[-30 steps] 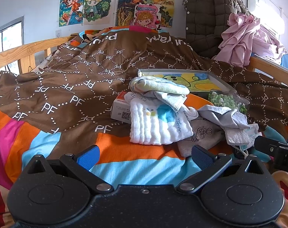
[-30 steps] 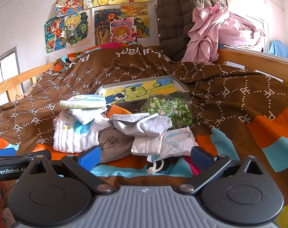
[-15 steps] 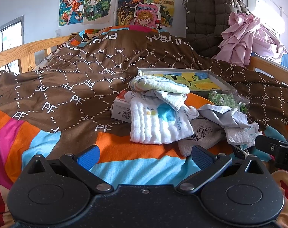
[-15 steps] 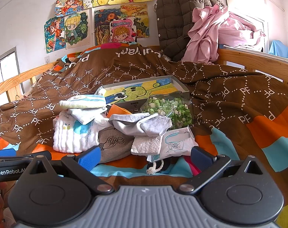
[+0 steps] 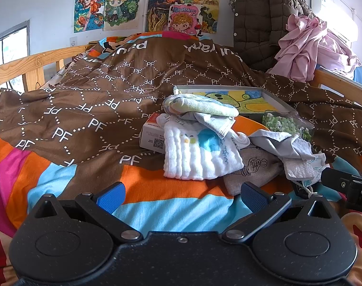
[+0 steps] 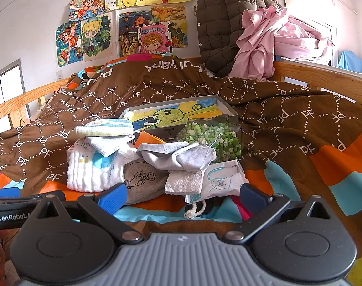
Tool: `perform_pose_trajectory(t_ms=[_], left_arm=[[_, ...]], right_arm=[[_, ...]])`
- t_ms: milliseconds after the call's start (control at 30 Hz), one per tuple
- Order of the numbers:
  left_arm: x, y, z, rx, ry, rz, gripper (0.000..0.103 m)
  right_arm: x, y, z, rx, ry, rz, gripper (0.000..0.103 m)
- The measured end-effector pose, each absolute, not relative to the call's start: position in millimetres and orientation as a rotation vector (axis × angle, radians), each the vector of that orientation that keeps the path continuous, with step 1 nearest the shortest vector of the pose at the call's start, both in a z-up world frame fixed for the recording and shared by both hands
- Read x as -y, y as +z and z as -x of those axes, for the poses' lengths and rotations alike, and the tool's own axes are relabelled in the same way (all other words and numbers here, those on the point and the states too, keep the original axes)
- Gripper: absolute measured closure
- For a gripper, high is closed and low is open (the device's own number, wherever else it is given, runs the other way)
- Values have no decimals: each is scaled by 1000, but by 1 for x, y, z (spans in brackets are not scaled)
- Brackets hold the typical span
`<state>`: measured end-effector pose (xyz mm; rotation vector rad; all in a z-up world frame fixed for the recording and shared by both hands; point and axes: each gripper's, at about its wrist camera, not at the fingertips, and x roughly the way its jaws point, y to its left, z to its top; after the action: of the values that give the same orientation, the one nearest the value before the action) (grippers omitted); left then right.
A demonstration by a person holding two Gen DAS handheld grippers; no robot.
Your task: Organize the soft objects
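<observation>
Left gripper [image 5: 181, 196] & right gripper [image 6: 179, 196]: both jaws spread wide, holding nothing, just short of the cloth pile. White ribbed towel [image 5: 200, 157] is the landmark: striped rolled towel [image 5: 200, 106] on top of it, grey cloth [image 6: 176, 156] just right, picture box [image 6: 178, 116] behind.

Ribbed white cotton towel [image 5: 200, 157], matt cloth quilt [image 5: 85, 109], glossy cardboard box [image 5: 153, 133], wood bed rail [image 6: 324, 76].
</observation>
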<state>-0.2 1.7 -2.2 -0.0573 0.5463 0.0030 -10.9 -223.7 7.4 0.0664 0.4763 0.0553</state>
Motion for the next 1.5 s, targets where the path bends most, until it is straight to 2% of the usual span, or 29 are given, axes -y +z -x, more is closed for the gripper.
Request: perform_pose_trajectory(t_ms=[1000,1500], left_arm=[[-4,-8,-2,-564,1,62,1],[-10,-5,-21,-637,3,137,1]], right_arm=[[224,7,10,-480,58,-68,0],[227,11,4,-476,49,-35,0]])
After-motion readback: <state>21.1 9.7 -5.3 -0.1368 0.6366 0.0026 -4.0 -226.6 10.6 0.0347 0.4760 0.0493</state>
